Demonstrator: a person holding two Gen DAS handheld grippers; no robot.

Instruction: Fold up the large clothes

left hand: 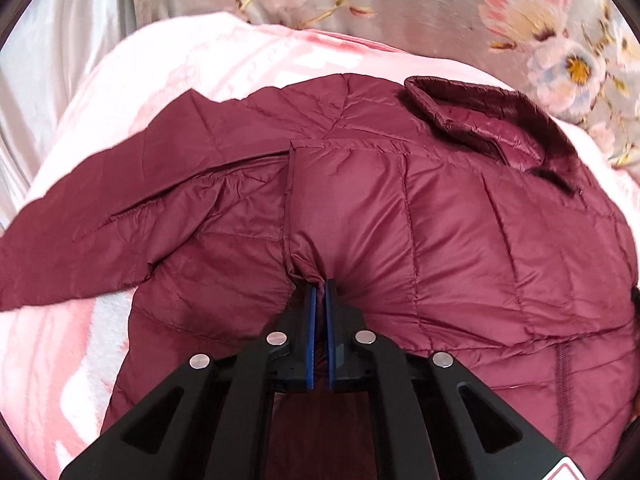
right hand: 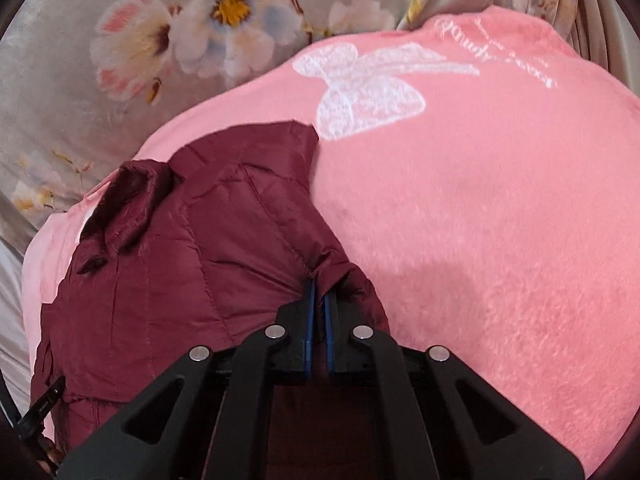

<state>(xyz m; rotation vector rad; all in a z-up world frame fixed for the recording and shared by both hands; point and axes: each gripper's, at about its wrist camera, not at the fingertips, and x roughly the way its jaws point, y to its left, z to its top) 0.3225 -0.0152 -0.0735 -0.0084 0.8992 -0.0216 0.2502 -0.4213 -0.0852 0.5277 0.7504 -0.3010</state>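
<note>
Here a pink blanket (right hand: 480,220) with a white bow motif (right hand: 368,92) covers the bed, and beyond its far edge lies a grey floral sheet (right hand: 80,100). The maroon quilted jacket (left hand: 460,232) lies spread across the blanket, its collar (left hand: 480,120) toward the far edge and one sleeve (left hand: 100,232) stretched out flat toward the blanket's left side. In the right wrist view the jacket fills the left part of the blanket, leaving the right side bare. The left gripper (left hand: 320,286) is clenched on a pinch of jacket fabric beside a vertical seam, the cloth puckering around its blue pads (left hand: 310,320). The right gripper (right hand: 319,290) is likewise clamped on a bunched fold at the jacket's right edge.
</note>
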